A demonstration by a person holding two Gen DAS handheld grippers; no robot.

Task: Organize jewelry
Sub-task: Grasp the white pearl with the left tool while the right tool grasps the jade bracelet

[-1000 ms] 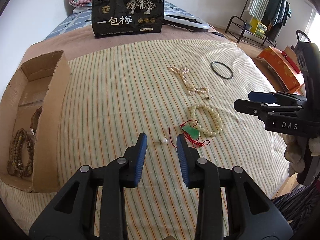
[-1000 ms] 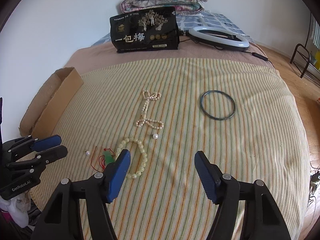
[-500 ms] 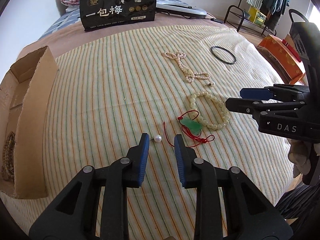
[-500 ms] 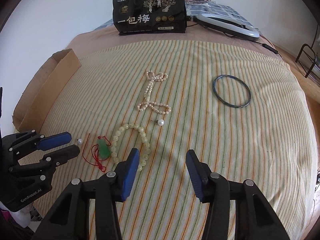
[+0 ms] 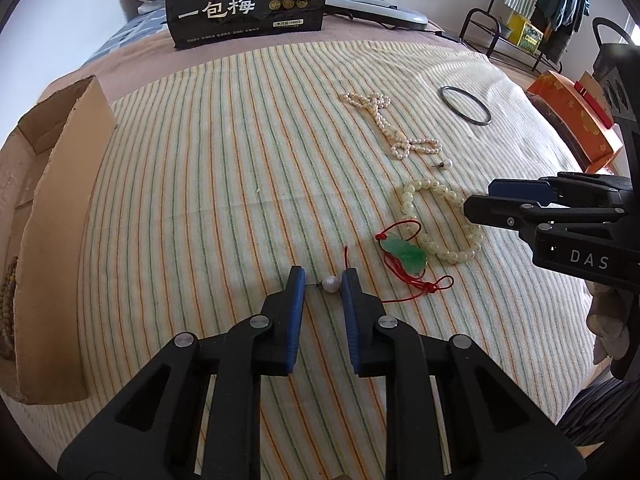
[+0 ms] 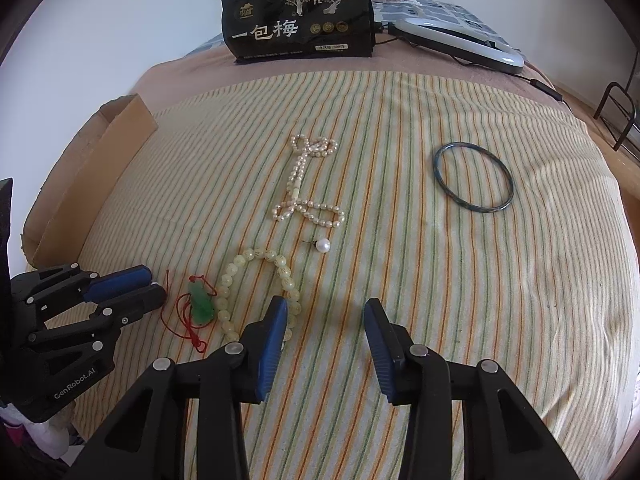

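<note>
Jewelry lies on a striped cloth (image 5: 208,184). My left gripper (image 5: 323,280) is open, its fingertips on either side of a pearl stud earring (image 5: 330,282) on the cloth. To its right lie a green jade pendant on red cord (image 5: 403,255) and a pale bead bracelet (image 5: 440,216). Farther off are a second pearl stud (image 6: 322,245), a pearl necklace (image 6: 304,188) and a dark bangle (image 6: 473,182). My right gripper (image 6: 326,316) is open and empty over the bead bracelet's (image 6: 256,284) near edge.
An open cardboard box (image 5: 52,216) stands at the left edge with brown beads (image 5: 7,300) inside. A black snack bag (image 5: 248,4) stands at the back, a ring light (image 6: 460,46) lies behind it. An orange box (image 5: 572,120) and clothes rack are off to the right.
My left gripper moved forward and narrowed, so the pearl stud now sits between its fingertips. My right gripper moved forward over the cloth and its jaws narrowed from their first width.
</note>
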